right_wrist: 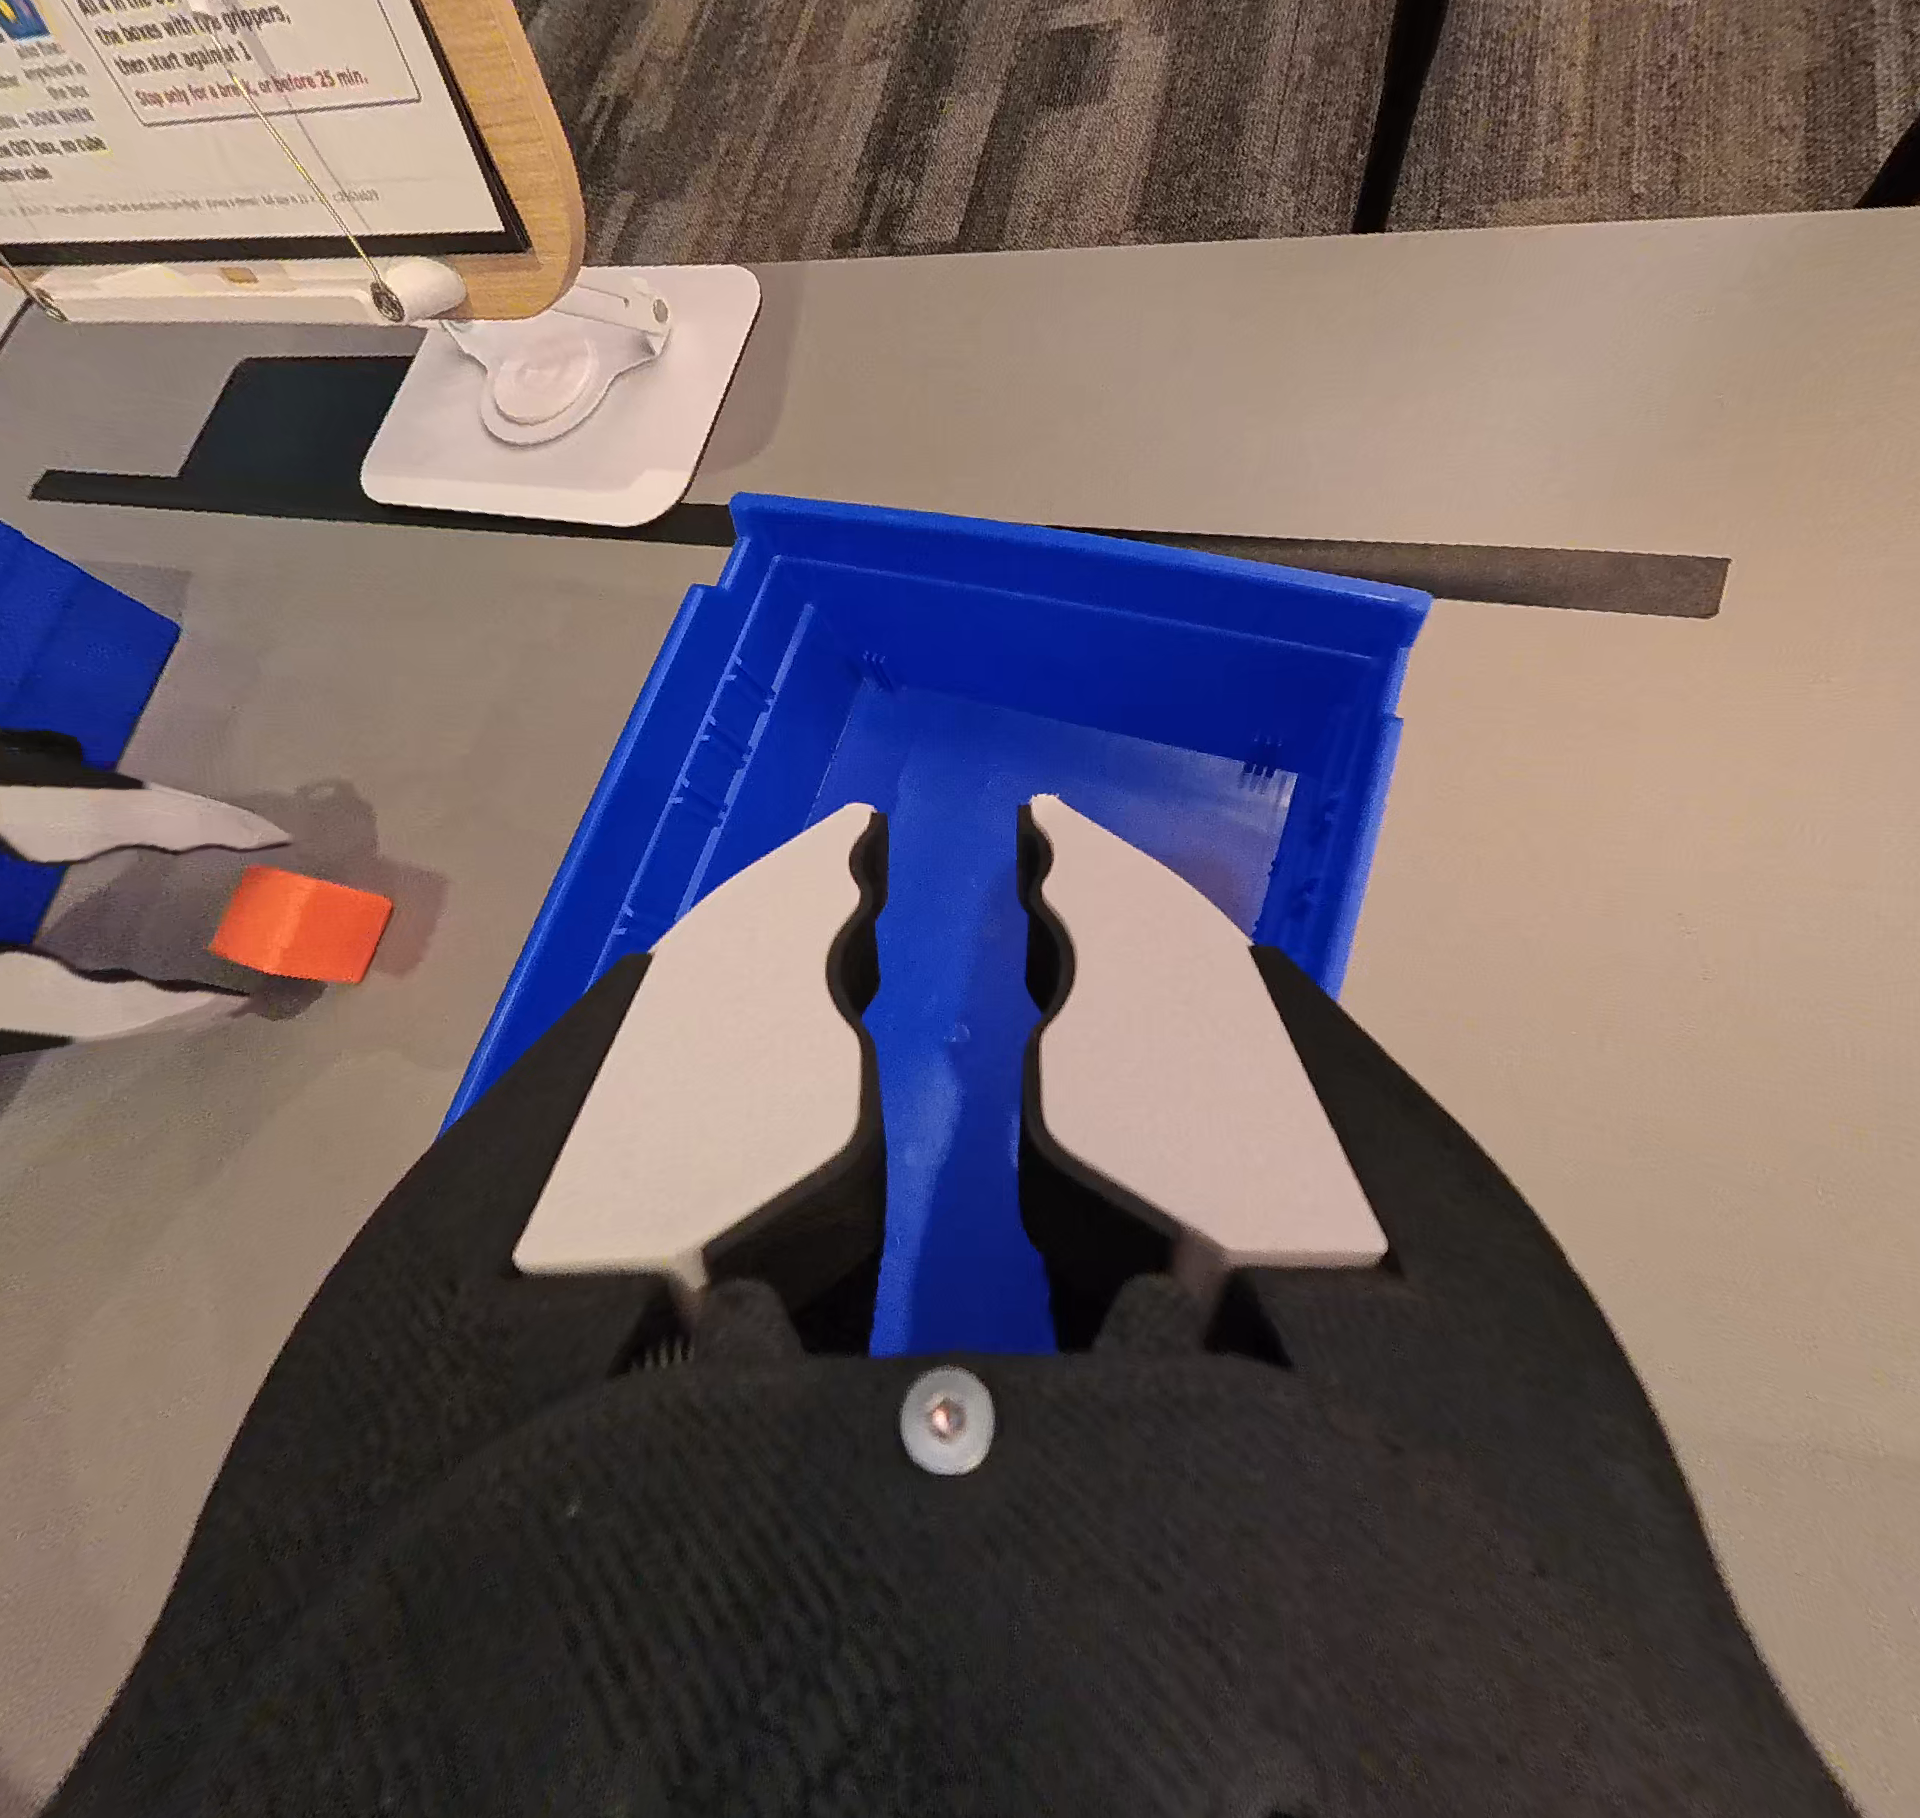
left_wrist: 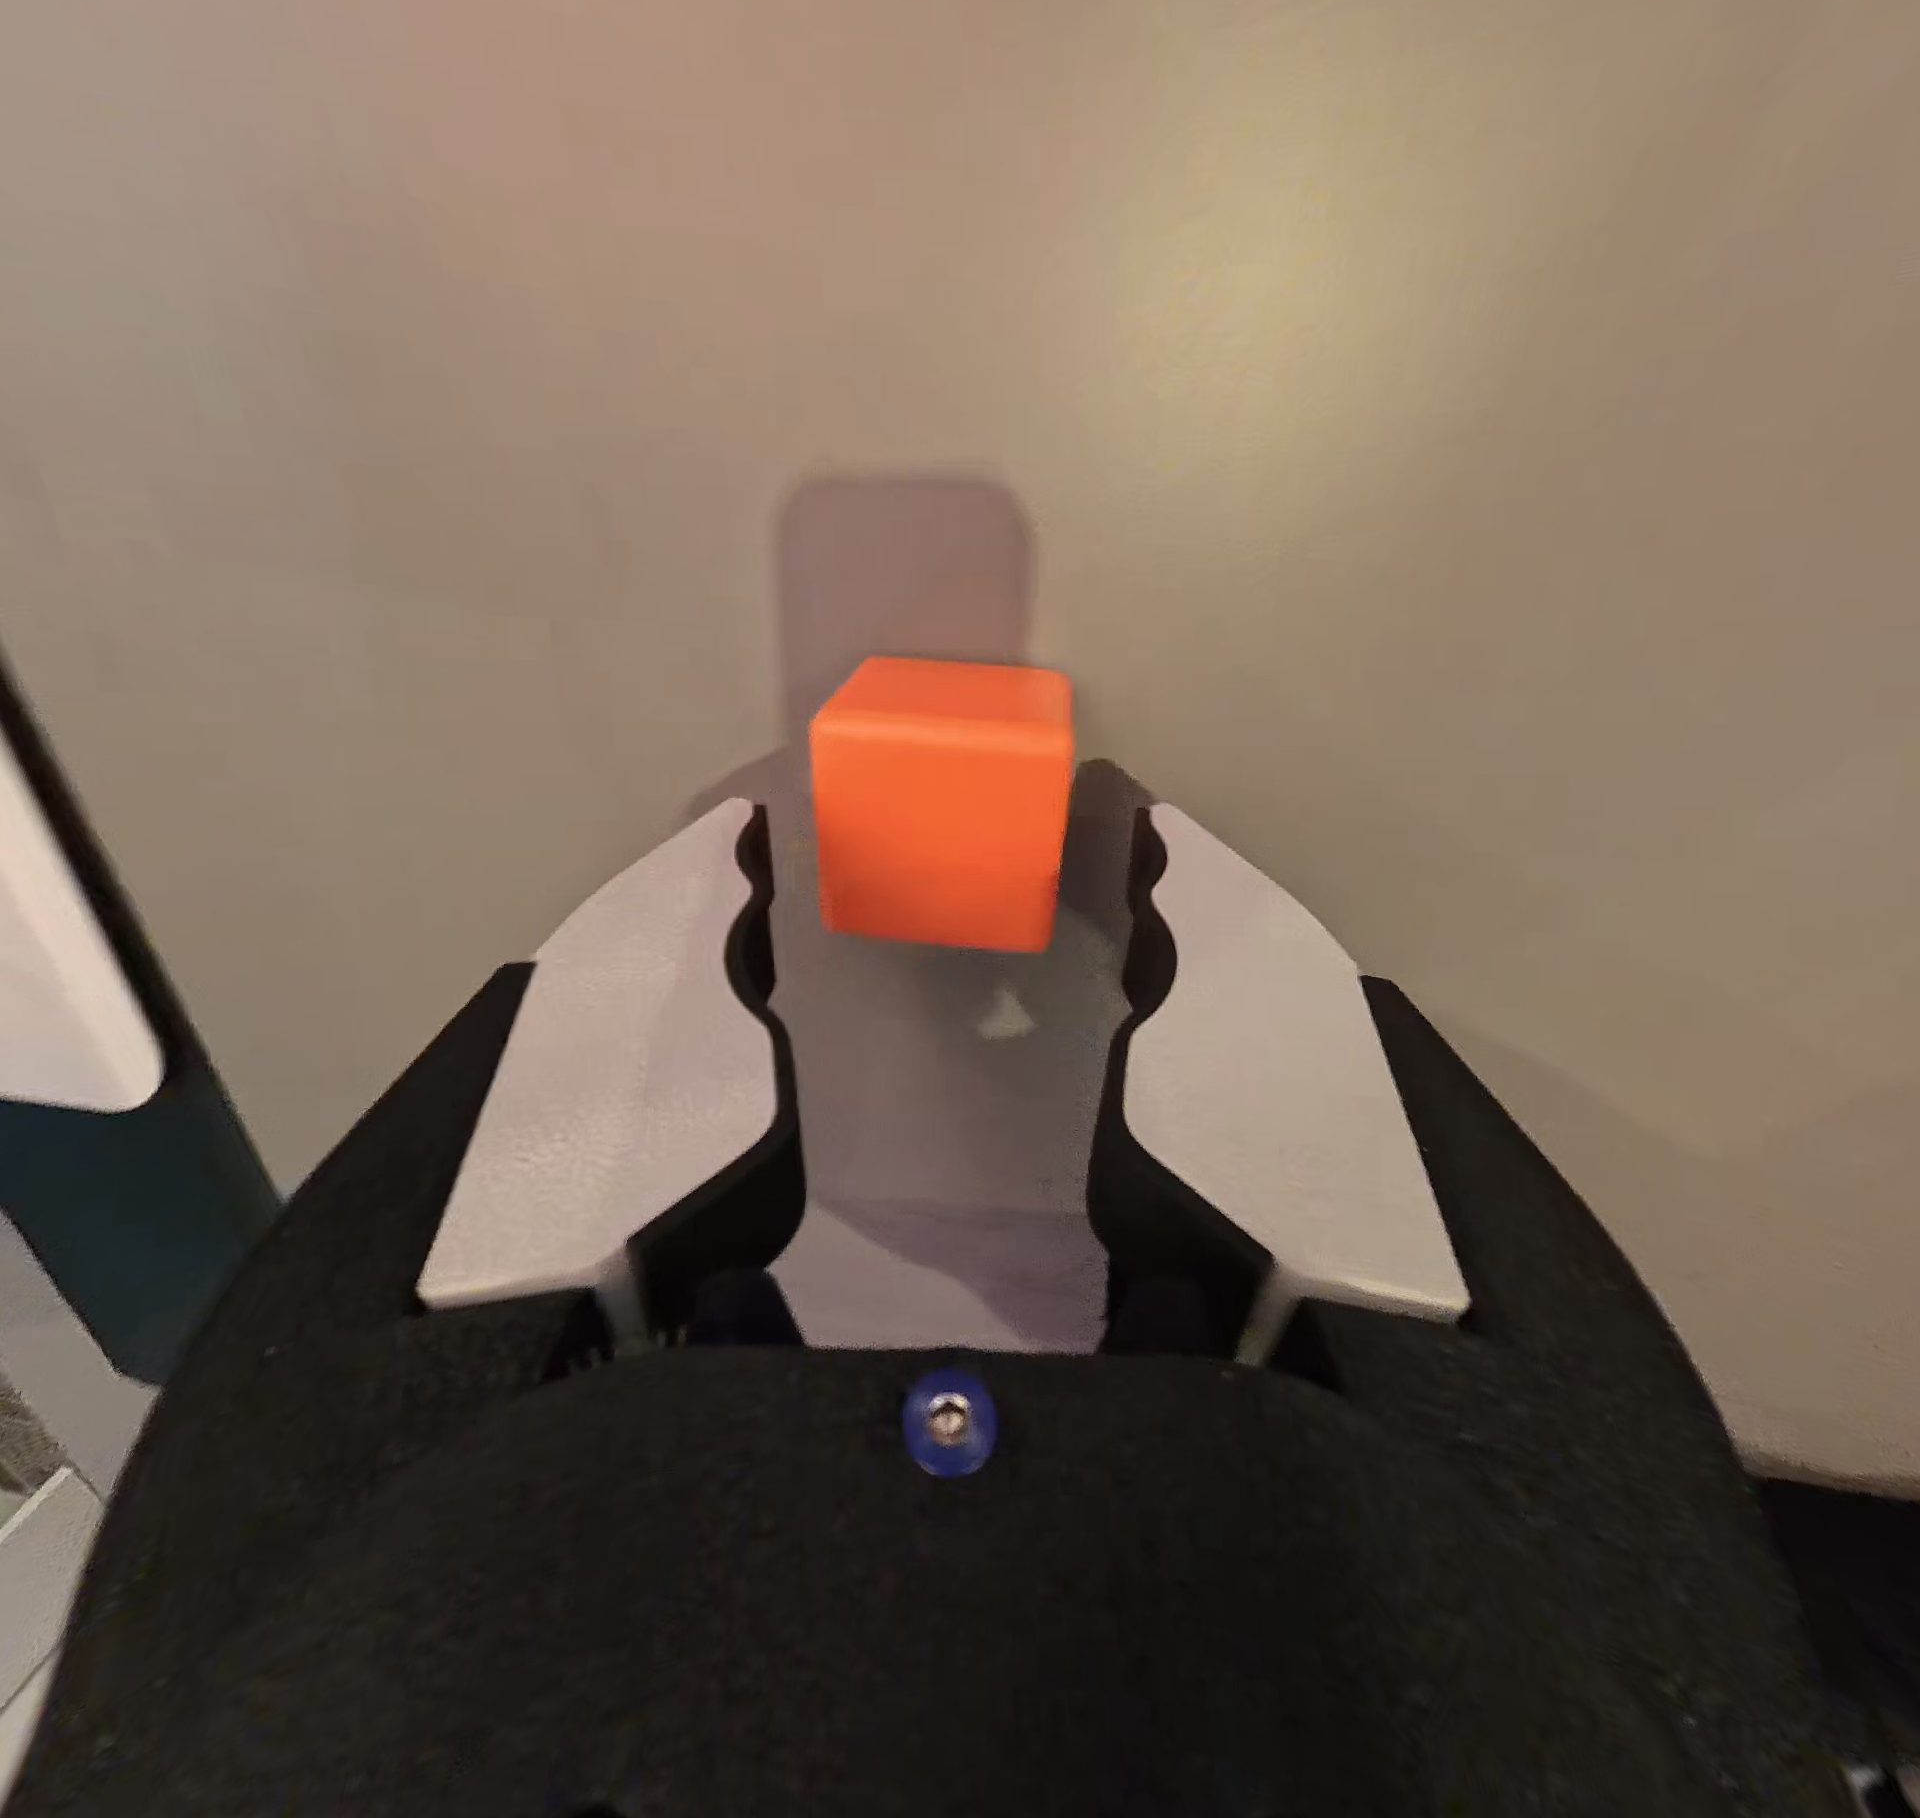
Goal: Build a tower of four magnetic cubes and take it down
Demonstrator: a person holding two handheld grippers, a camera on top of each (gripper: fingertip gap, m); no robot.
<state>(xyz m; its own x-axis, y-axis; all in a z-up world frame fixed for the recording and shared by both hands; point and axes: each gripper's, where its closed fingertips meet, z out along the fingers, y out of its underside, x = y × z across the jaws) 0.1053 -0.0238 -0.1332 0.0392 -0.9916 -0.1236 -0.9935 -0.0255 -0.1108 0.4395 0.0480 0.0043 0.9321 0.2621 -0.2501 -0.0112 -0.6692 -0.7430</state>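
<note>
Left black-and-grey two-finger gripper (left_wrist: 948,818): jaws parted, nothing gripped. Right black-and-grey two-finger gripper (right_wrist: 951,812): jaws parted, nothing gripped.

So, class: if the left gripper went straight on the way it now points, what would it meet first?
The orange cube, sitting between and just ahead of the left gripper's open fingertips on the grey table; depth is hard to judge.

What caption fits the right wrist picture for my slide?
Open right gripper over a blue bin, with an orange cube between the left gripper's fingers.
</note>
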